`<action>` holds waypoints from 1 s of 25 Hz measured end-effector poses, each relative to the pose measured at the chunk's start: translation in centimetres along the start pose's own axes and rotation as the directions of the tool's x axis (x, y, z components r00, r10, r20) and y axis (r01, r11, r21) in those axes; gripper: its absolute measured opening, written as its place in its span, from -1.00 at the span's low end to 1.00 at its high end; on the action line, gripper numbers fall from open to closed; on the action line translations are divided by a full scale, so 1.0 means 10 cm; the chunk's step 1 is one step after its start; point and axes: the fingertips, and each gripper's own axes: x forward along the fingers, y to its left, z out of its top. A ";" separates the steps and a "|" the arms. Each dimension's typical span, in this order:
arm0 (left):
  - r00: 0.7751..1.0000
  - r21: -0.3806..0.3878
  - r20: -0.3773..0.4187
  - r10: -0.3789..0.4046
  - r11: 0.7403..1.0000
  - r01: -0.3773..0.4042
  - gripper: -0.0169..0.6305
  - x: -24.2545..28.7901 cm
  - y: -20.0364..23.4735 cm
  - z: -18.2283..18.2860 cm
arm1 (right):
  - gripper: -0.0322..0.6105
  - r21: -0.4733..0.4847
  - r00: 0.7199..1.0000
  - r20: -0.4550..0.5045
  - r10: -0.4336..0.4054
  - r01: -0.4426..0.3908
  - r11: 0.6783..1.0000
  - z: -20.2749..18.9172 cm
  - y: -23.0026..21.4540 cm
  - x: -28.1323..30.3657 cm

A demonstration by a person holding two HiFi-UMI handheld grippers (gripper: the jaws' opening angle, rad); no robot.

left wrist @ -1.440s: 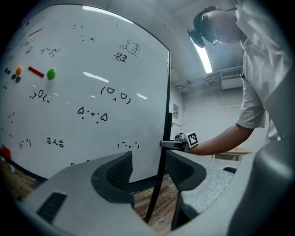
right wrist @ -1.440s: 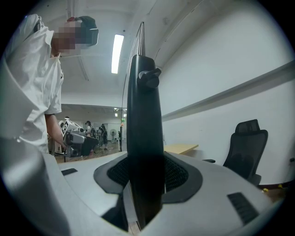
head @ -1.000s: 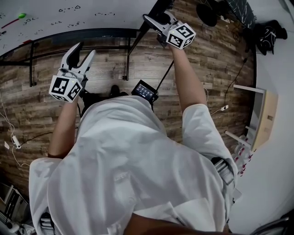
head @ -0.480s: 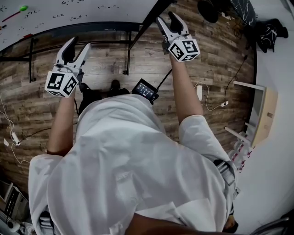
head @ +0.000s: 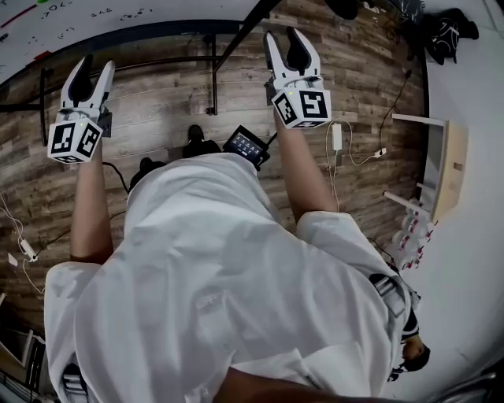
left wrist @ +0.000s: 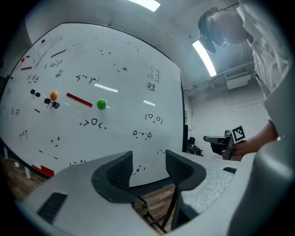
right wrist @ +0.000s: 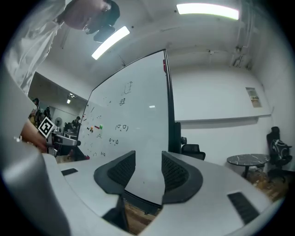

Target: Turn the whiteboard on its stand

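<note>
1. Person in a white shirt [head: 236,275]: filling the lower half of the head view, both forearms reaching out toward 12 o'clock.

2. Left gripper [head: 93,79]: sitting at 10 o'clock in the head view, its marker cube [head: 75,140] facing the camera. In its own view the left gripper [left wrist: 148,166] is holding its jaws apart, with nothing lying between the pads.

3. Right gripper [head: 287,47]: sitting at 12 o'clock in the head view, pointing at the board's near edge without touching it. Its jaws have just been closing. In its own view the right gripper [right wrist: 148,168] is still showing a gap, and nothing is lying between the pads.

4. Small device [head: 246,146] with a lit screen: hanging at the person's front, between the two arms.

5. Wooden floor [head: 157,118]: running under both grippers.

6. Stand [head: 214,71]: black bars standing on the floor just beyond the grippers, carrying the board.

7. Whiteboard [head: 118,14]: running along the head view's top edge from 10 to 12 o'clock. The left gripper view is facing its written side [left wrist: 106,83], which is bearing a green magnet [left wrist: 101,104], an orange magnet [left wrist: 54,95] and a red bar [left wrist: 79,99]. The right gripper view is seeing it obliquely [right wrist: 133,120], its black side edge lying at 12 o'clock.

8. Shelf unit [head: 449,181]: standing at 3 o'clock by the wall.

9. Round table [right wrist: 249,160] and chair [right wrist: 276,152]: standing far off at 3 o'clock in the right gripper view.
</note>
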 end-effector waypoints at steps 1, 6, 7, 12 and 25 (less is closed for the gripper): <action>1.000 0.005 0.005 -0.003 1.000 0.003 -0.24 -0.10 0.06 0.06 | -0.36 0.009 1.000 0.002 -0.016 0.016 1.000 0.05 0.13 -0.05; 1.000 0.016 0.017 -0.017 1.000 0.016 -0.24 -0.75 0.36 0.21 | -0.36 0.017 0.998 -0.014 -0.056 0.056 0.998 0.11 0.95 -0.29; 1.000 0.019 0.017 -0.021 1.000 0.021 -0.24 -0.88 0.41 0.21 | -0.36 0.008 0.998 -0.022 -0.059 0.059 0.998 0.08 1.13 -0.32; 0.999 0.026 0.022 -0.032 0.999 0.032 -0.25 -1.55 0.66 0.24 | -0.37 0.001 0.995 -0.059 -0.079 0.079 0.997 -0.05 1.98 -0.48; 0.998 0.021 0.019 0.054 0.998 -0.055 -0.25 -2.70 1.10 0.15 | -0.39 -0.007 0.992 -0.119 -0.040 0.040 0.999 -0.14 3.23 -0.77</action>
